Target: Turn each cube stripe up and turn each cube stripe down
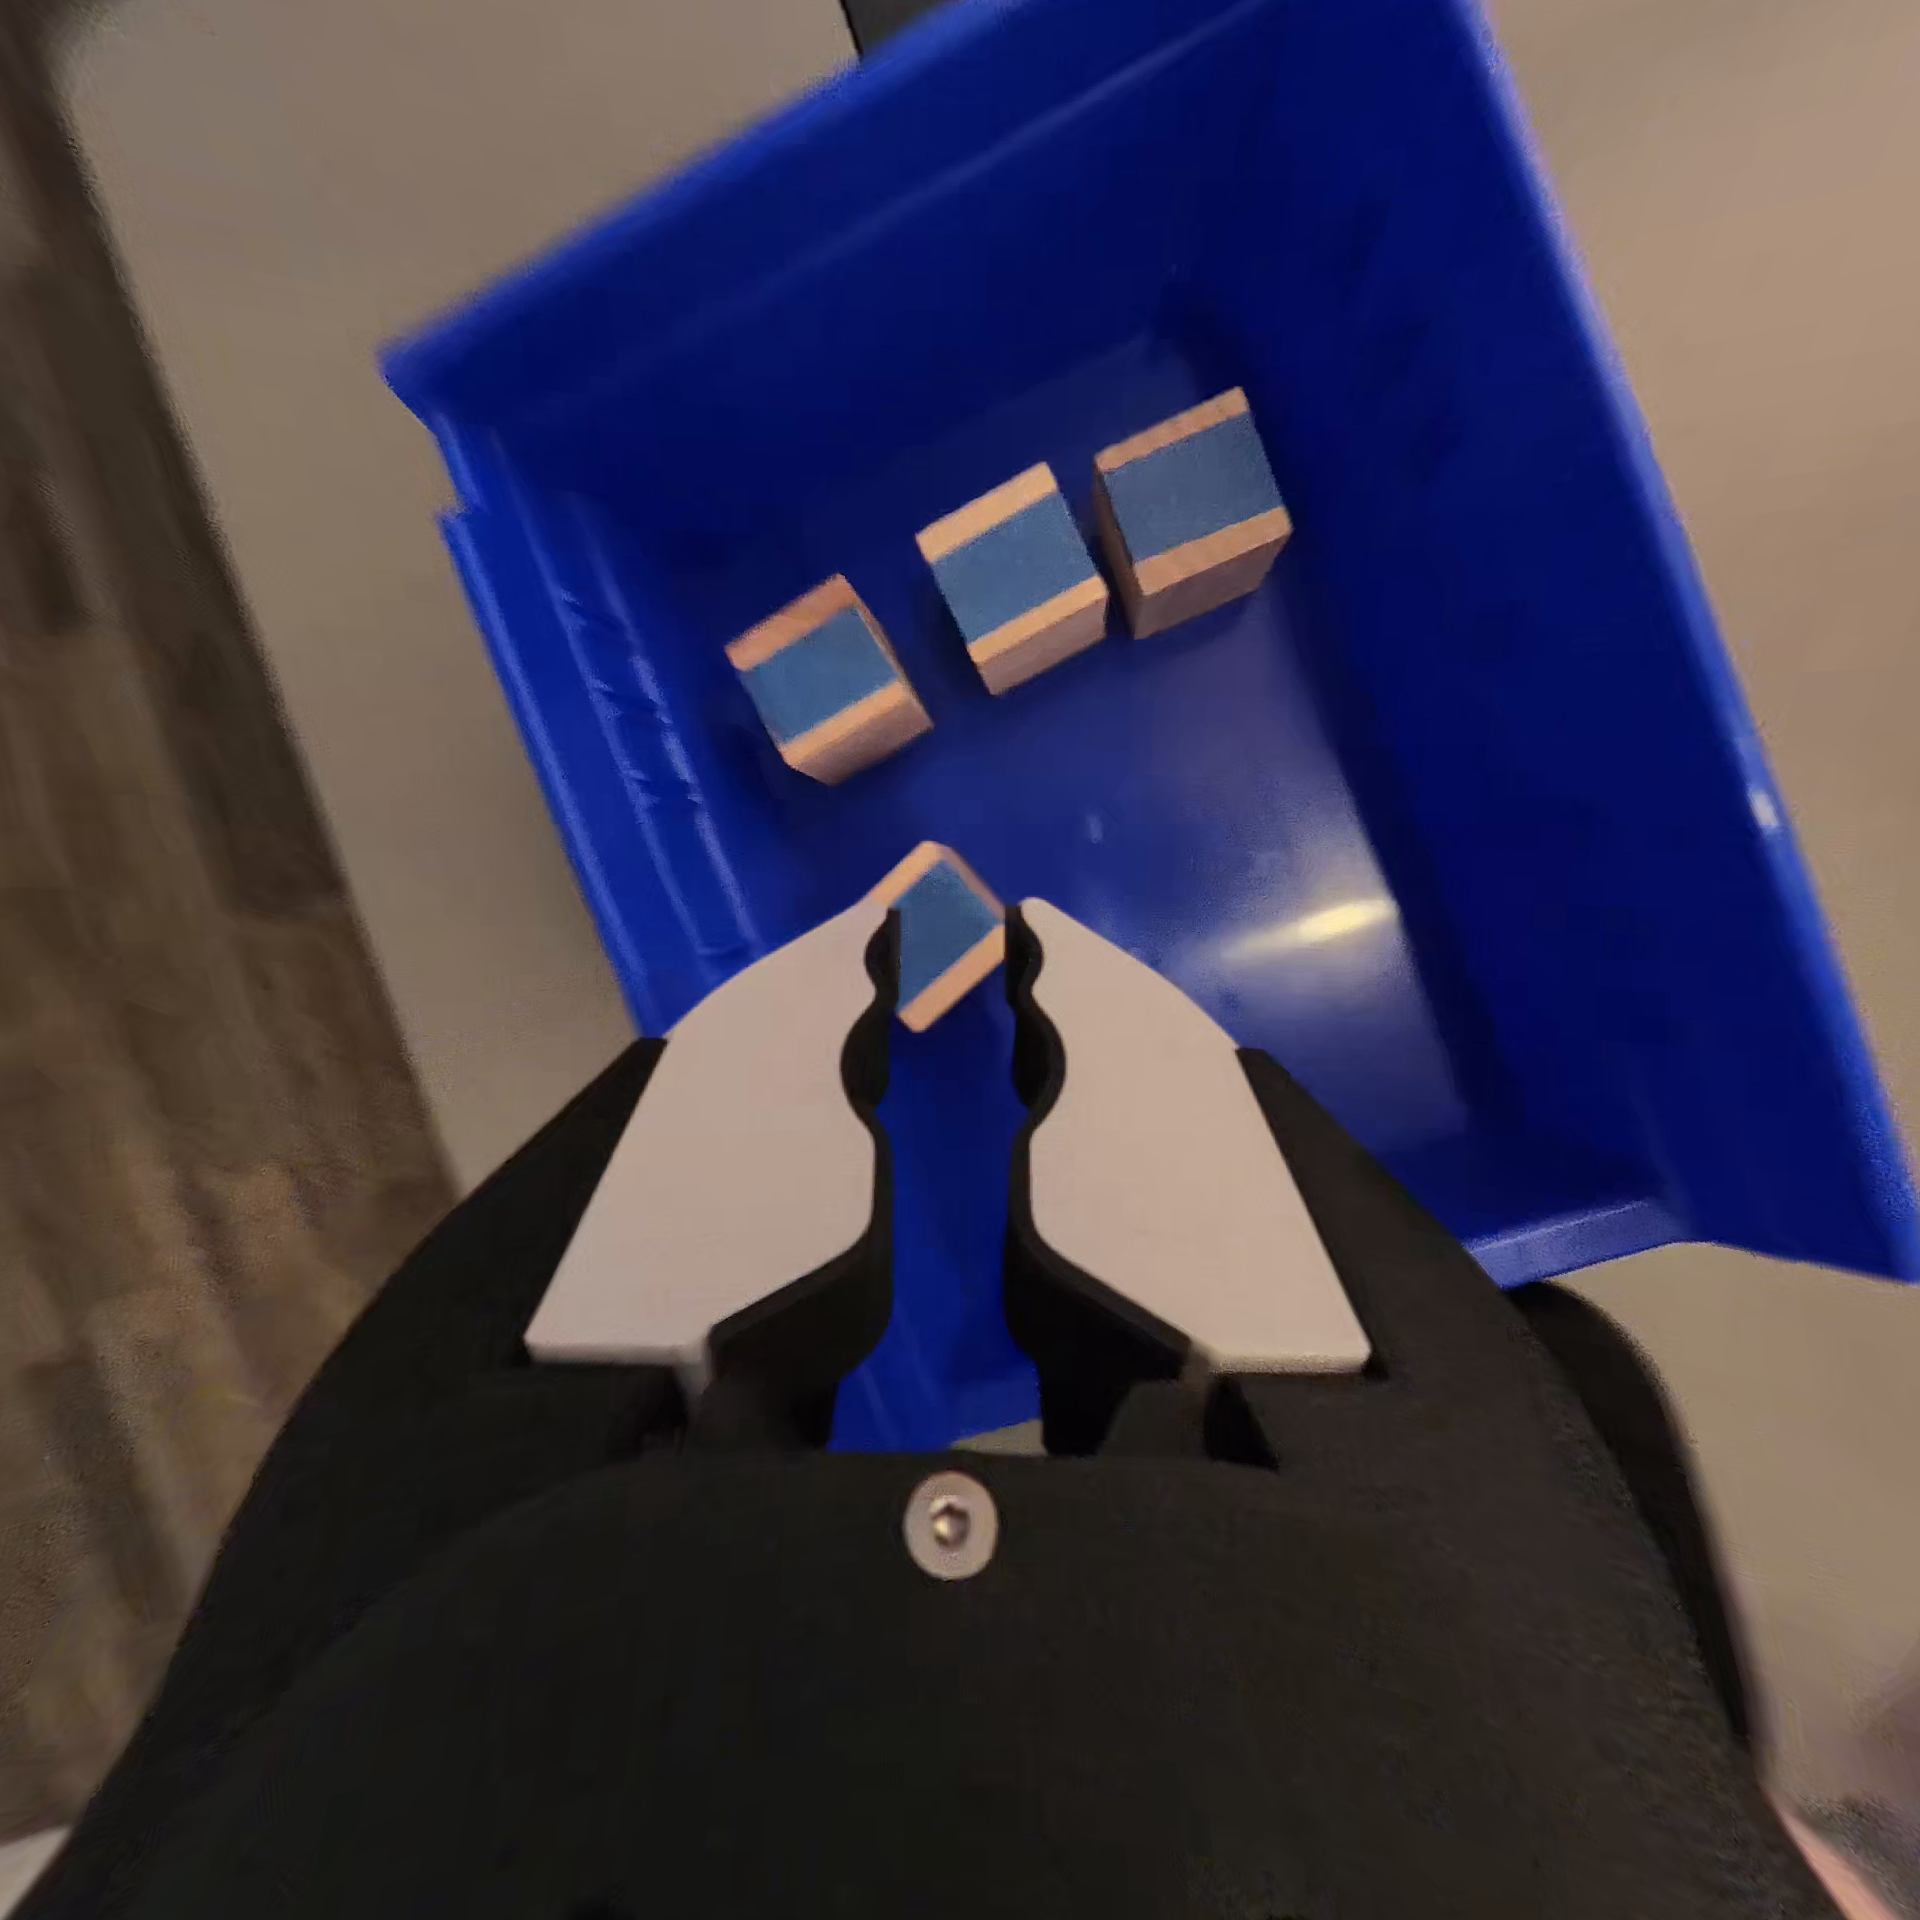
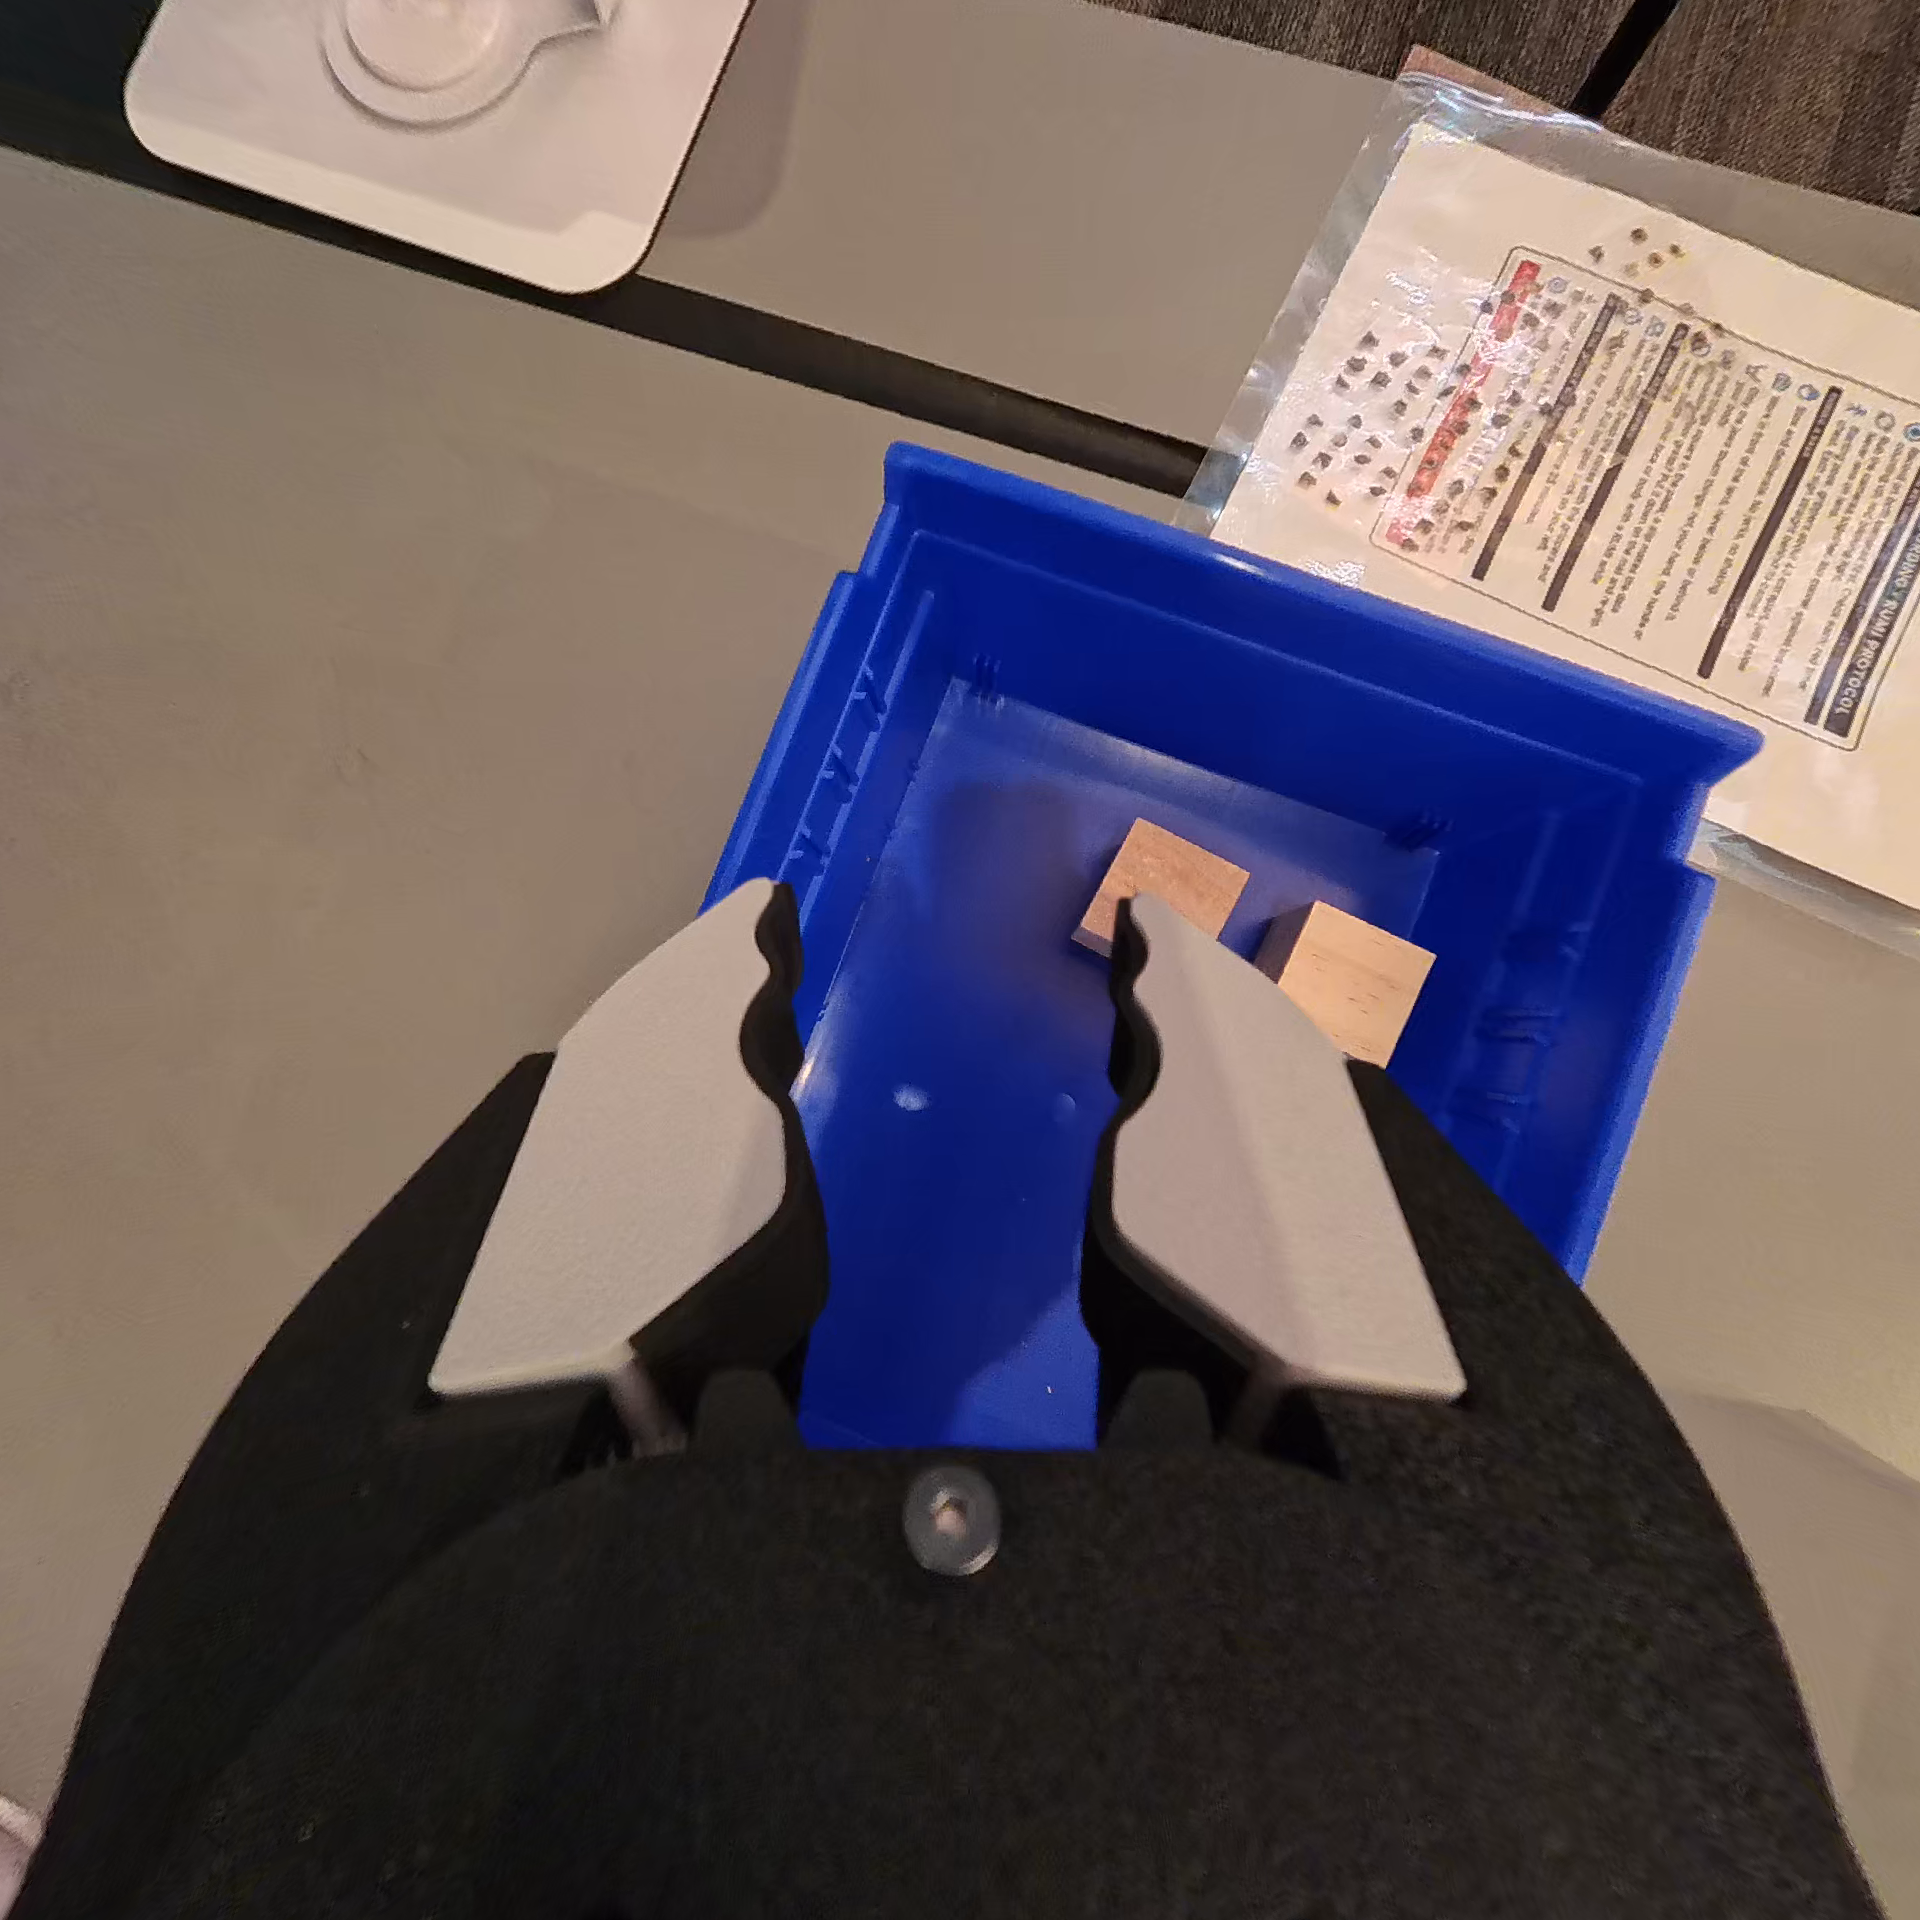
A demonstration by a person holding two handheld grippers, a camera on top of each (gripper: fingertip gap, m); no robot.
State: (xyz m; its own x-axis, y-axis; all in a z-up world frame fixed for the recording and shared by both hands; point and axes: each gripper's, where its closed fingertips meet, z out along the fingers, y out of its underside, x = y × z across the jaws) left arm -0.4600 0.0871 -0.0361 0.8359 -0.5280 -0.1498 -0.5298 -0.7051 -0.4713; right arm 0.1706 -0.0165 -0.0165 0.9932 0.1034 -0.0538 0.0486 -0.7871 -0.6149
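Left wrist view is showing the left gripper (image 1: 951,914) pinching a small wooden cube (image 1: 943,935) at its fingertips, over the near floor of a blue bin (image 1: 1558,623). The held cube is sitting cornerwise between the jaws, its blue stripe facing the camera, and appears to be clear of the bin floor, though the blur is making this uncertain. Three further cubes are lying in a rough row deeper in this bin: a left cube (image 1: 826,677), a middle cube (image 1: 1013,577) and a right cube (image 1: 1190,511), all showing the stripe on top. The middle and right ones are sitting just beside each other; the left one is lying slightly apart.

In the right wrist view, the right gripper (image 2: 951,914) is hovering with its jaws spread and nothing between them, above a second blue bin (image 2: 1351,644). Two plain-faced cubes are resting there near the far wall, a darker cube (image 2: 1184,868) and a paler cube (image 2: 1361,971), close together, with no stripe visible on top. The right finger is partly covering the darker one. A bagged printed sheet (image 2: 1621,436) and a white tray (image 2: 436,135) are lying on the grey table (image 2: 312,675) beyond.

Judgement: the step in hand is the fourth cube of the stripe-up bin. The next move calls for levelling it stripe-up, then releasing it squarely on the floor.
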